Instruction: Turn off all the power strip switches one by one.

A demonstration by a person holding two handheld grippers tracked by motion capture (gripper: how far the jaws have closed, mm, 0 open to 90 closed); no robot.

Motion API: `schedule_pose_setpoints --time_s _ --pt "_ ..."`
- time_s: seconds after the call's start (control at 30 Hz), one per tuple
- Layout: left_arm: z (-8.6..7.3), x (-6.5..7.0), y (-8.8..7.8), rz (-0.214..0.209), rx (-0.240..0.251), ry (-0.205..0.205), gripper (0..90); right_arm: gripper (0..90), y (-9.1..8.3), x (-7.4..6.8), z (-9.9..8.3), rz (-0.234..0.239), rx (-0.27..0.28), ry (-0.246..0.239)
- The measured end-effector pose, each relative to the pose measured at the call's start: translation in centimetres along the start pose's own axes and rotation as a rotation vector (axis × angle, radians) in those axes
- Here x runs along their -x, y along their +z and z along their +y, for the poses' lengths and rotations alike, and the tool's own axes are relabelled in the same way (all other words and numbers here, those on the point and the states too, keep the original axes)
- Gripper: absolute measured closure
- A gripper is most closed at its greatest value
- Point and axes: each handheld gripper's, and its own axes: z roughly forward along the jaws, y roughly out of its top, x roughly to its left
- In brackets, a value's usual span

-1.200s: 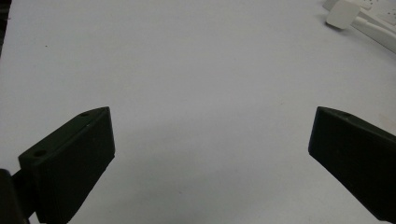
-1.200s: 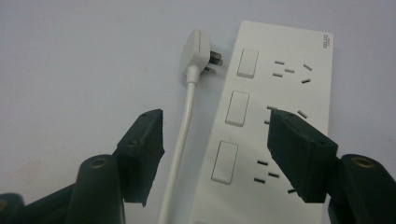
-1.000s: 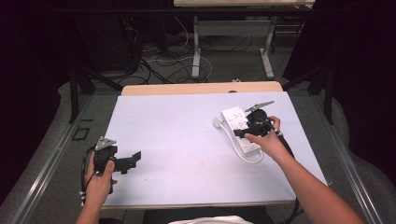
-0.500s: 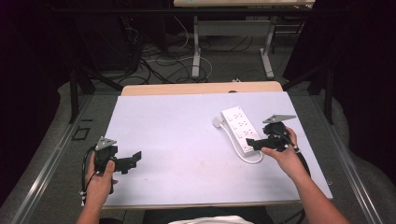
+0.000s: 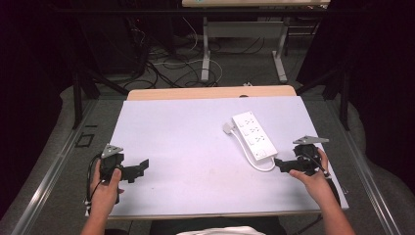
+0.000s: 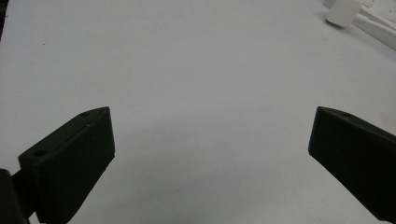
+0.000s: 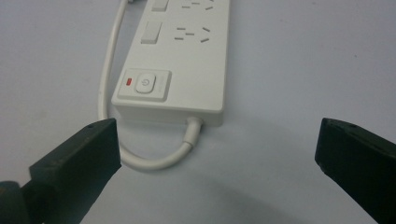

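**Jaws wide, power strip lies free on the bench**

A white power strip [image 5: 253, 135] lies flat and slantwise on the right half of the pale bench [image 5: 195, 142], its cord [image 5: 262, 165] looping out of the near end and running back along its left side to the plug [image 5: 229, 128], which rests on the surface beside the strip's far end. The right gripper [image 5: 280, 165], held in the person's right hand [image 5: 313, 174] near the bench's right edge, points at that near end from just beside the cord loop. In the right gripper view its jaws have just been opening and stand spread wide, gripping nothing; the strip's switch panel [image 7: 144, 84], with a small red mark, and the cord outlet sit ahead of them, clear of both pads. The left gripper [image 5: 142, 166], in the left hand [image 5: 105, 183] at the bench's near left corner, is well apart from the strip. Its jaws too stand wide, with bare bench between them in the left gripper view, where the plug [image 6: 343, 11] shows far off at the top right.
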Motion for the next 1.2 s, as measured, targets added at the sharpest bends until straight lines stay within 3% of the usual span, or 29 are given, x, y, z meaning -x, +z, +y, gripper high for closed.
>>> schedule_pose_setpoints --time_s 0.13,0.7,1.2 --pt "0.0 0.0 0.0 0.002 -0.004 0.005 0.5 0.0 -0.2 0.3 -0.6 -0.002 -0.009 0.002" --pt "-0.1 0.0 0.4 0.008 -0.021 0.013 0.5 2.8 0.2 2.0 -2.7 -0.035 -0.048 0.087" --pt "-0.2 -0.1 0.6 0.012 -0.021 0.013 0.5 3.1 0.5 2.5 -3.3 -0.033 -0.032 0.094"
